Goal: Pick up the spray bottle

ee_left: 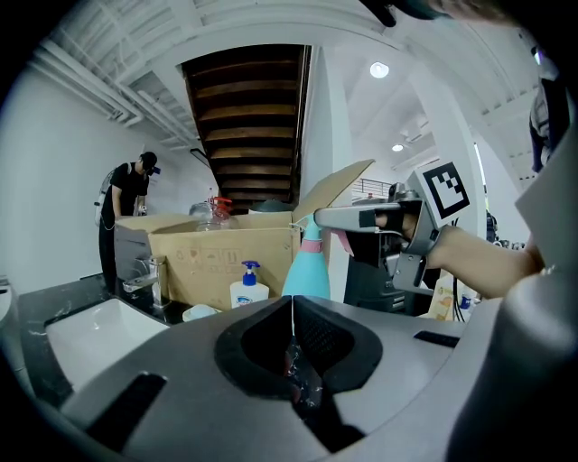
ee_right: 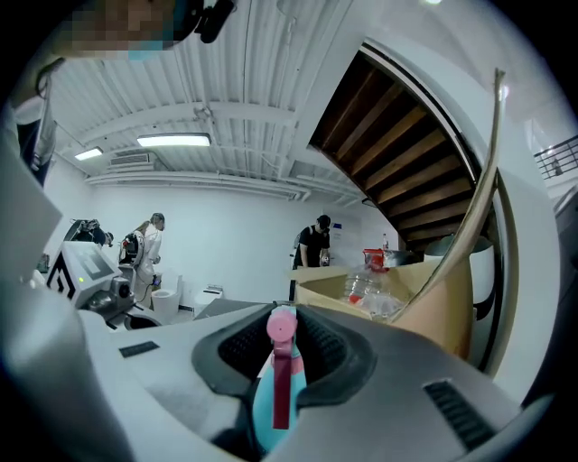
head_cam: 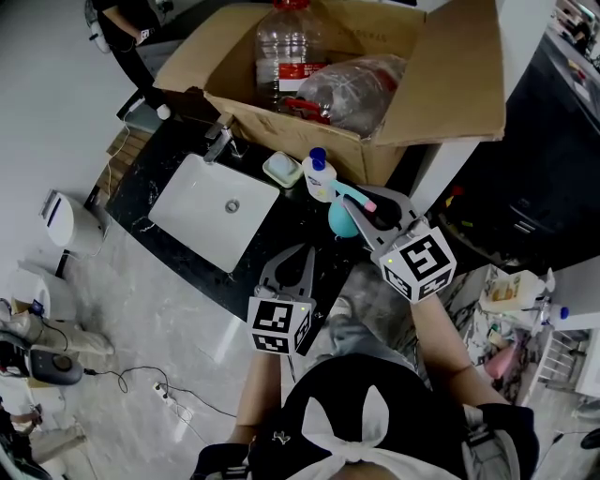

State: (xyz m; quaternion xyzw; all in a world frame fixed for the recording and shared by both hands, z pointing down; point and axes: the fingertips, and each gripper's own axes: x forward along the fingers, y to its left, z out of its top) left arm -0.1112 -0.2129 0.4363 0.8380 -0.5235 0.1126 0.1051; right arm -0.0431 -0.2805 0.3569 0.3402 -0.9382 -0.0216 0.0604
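The spray bottle (head_cam: 340, 217) is teal with a pink nozzle and trigger. My right gripper (head_cam: 356, 208) is shut on it and holds it in the air above the black counter (head_cam: 169, 150), in front of the cardboard box. In the right gripper view the pink nozzle and teal body (ee_right: 264, 406) sit between the pads of the right gripper (ee_right: 282, 347). The left gripper view shows the bottle (ee_left: 307, 271) hanging under the right gripper (ee_left: 318, 218). My left gripper (head_cam: 300, 253) stays lower and nearer to me, apart from the bottle. Its pads (ee_left: 292, 311) meet with nothing between them.
A large open cardboard box (head_cam: 450, 84) holds a big clear jug (head_cam: 286, 47) and a plastic bag (head_cam: 352, 89). On the counter are a white sink (head_cam: 211, 211), a faucet (head_cam: 218, 145), a soap dish (head_cam: 281, 169) and a pump bottle (head_cam: 319, 176). A person (head_cam: 122, 28) stands at the far end.
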